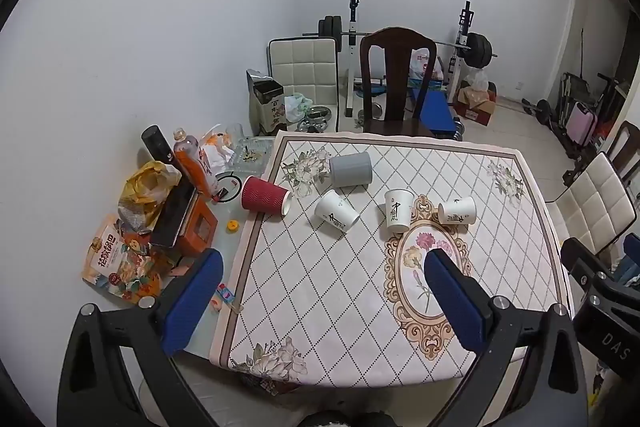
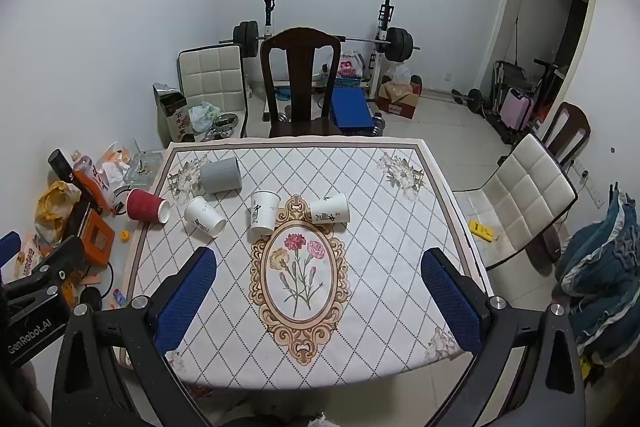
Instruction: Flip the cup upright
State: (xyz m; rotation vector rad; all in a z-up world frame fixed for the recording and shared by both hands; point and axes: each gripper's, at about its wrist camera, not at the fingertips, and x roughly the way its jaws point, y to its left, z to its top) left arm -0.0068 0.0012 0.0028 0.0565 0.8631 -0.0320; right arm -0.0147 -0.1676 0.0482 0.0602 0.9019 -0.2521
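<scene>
Several cups lie on their sides on the patterned tablecloth point(image 1: 320, 287): a grey cup point(image 1: 351, 169) point(image 2: 220, 174), a red ribbed cup point(image 1: 265, 195) point(image 2: 147, 206), and three white paper cups point(image 1: 336, 215) point(image 1: 398, 211) point(image 1: 457, 211), also in the right wrist view point(image 2: 205, 216) point(image 2: 263, 213) point(image 2: 329, 209). My left gripper point(image 1: 324, 263) is open and empty, near the table's front edge. My right gripper point(image 2: 318, 263) is open and empty, also well short of the cups. The left gripper's body shows in the right wrist view point(image 2: 36, 291).
Snack bags, bottles and an orange box point(image 1: 196, 231) clutter the table's left side. A dark wooden chair point(image 1: 396, 87) stands at the far edge, white padded chairs point(image 2: 524, 195) at the right. A barbell rack point(image 2: 320, 39) is behind.
</scene>
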